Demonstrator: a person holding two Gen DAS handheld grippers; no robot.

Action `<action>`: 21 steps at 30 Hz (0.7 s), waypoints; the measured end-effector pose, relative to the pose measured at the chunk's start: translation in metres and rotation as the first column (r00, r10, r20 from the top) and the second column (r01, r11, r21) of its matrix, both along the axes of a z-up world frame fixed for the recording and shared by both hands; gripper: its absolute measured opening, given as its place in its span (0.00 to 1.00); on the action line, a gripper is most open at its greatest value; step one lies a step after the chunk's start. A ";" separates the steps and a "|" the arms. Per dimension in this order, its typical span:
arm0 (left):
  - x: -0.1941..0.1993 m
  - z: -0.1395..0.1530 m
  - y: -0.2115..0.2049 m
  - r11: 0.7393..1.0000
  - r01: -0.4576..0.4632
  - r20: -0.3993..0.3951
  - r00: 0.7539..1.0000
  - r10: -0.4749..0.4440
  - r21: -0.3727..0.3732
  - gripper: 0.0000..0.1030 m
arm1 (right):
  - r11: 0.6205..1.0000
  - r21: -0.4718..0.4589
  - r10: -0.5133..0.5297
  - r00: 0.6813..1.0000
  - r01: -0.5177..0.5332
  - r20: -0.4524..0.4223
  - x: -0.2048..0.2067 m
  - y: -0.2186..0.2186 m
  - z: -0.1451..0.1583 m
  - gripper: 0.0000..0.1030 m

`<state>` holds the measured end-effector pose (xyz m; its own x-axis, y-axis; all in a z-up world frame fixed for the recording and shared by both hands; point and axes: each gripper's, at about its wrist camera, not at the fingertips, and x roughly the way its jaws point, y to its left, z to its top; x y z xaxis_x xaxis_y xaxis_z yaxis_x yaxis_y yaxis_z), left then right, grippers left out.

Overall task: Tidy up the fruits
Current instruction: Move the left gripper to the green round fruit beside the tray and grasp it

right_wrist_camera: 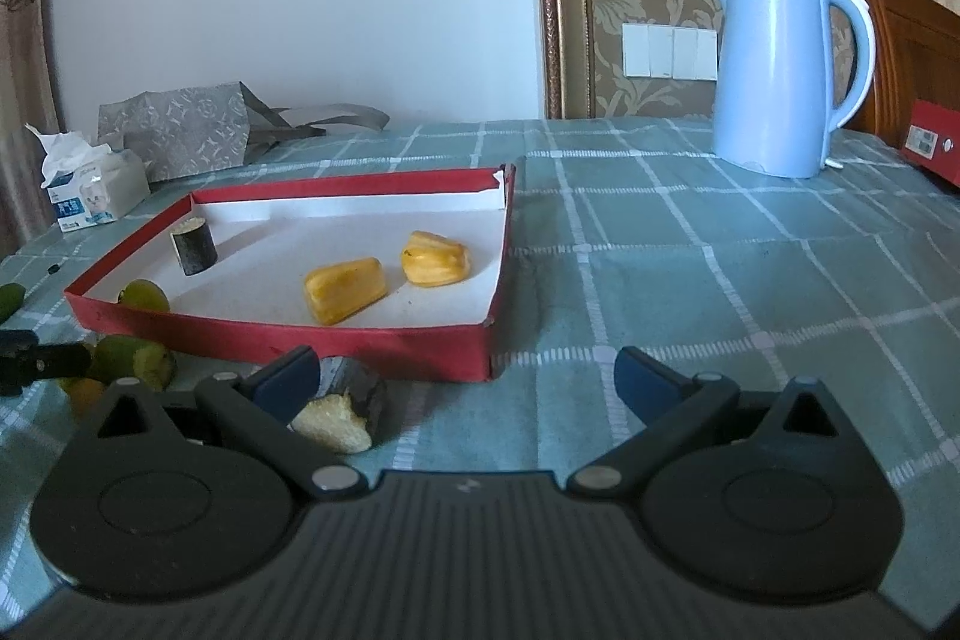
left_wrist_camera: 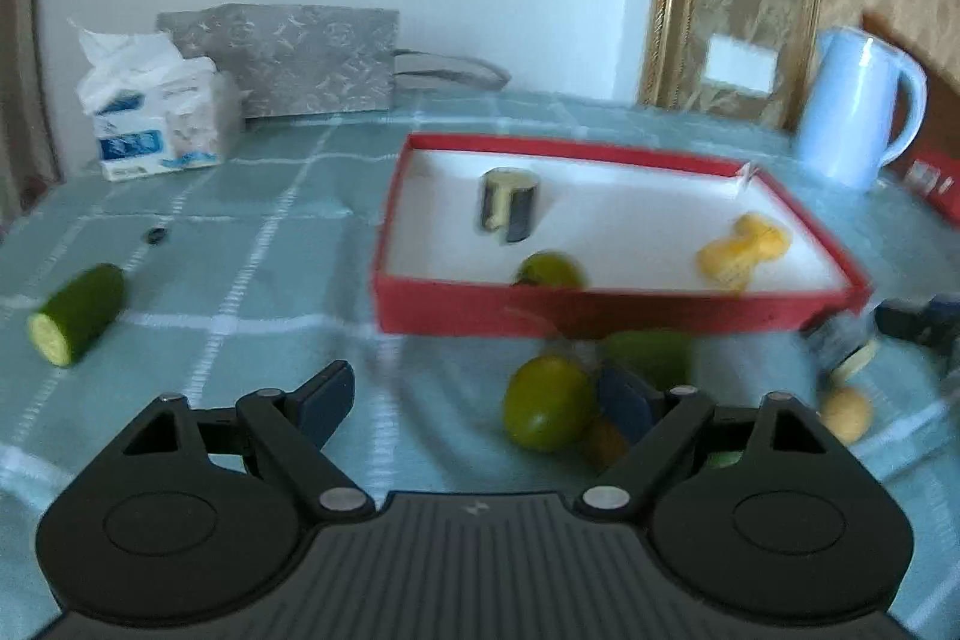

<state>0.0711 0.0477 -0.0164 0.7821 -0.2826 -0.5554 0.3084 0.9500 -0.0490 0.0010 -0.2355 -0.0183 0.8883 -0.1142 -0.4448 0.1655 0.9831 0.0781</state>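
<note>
Where box (right_wrist_camera: 288,340) walled, two jackfruit pieces (right_wrist_camera: 345,289)

You have a tall pale-blue plastic kettle (right_wrist_camera: 780,76) standing upright on the green checked tablecloth (right_wrist_camera: 690,244). Well to the kettle's left, against the white wall, you see a grey patterned paper bag (right_wrist_camera: 174,136) lying flat, and just beyond that a white-and-blue tissue pack (right_wrist_camera: 96,190). Behind the kettle sits a row of white wall switches (right_wrist_camera: 669,51).

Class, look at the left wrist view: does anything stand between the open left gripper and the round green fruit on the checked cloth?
Nothing visible does. The round green fruit lies on the cloth just inside the left gripper, by its right finger, in front of the red cardboard tray.
</note>
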 end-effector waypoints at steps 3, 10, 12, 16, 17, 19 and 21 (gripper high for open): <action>-0.005 0.003 0.013 0.999 -0.014 -0.004 1.000 0.014 -0.031 0.90 | 1.000 0.000 0.000 1.000 0.000 -0.007 0.002 0.001 -0.001 1.00; 0.002 0.006 0.007 1.000 -0.015 0.011 1.000 0.015 -0.003 0.89 | 1.000 -0.018 0.007 1.000 -0.008 -0.021 0.004 0.005 -0.002 1.00; 0.005 0.005 -0.003 0.999 0.005 0.014 1.000 -0.005 0.037 0.89 | 1.000 -0.015 0.008 1.000 -0.009 -0.026 0.004 0.004 -0.003 1.00; 0.013 0.005 -0.011 0.999 0.018 -0.010 1.000 -0.018 0.049 0.89 | 1.000 -0.011 0.008 1.000 -0.008 -0.026 0.005 0.004 -0.003 1.00; 0.015 0.004 -0.011 0.999 0.013 -0.015 1.000 -0.012 0.047 0.89 | 1.000 -0.012 0.008 1.000 -0.008 -0.025 0.005 0.004 -0.003 1.00; 0.015 0.002 -0.010 0.999 0.009 -0.020 1.000 -0.008 0.050 0.89 | 1.000 -0.011 0.008 1.000 -0.008 -0.026 0.005 0.004 -0.003 1.00; 0.011 0.003 -0.005 0.999 0.026 -0.025 0.999 -0.026 0.027 0.82 | 1.000 -0.010 0.008 1.000 -0.008 -0.025 0.005 0.004 -0.003 1.00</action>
<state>0.0823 0.0428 -0.0137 0.7605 -0.2870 -0.5825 0.3320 0.9428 -0.0312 0.0059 -0.2313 -0.0216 0.8776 -0.1121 -0.4661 0.1598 0.9851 0.0639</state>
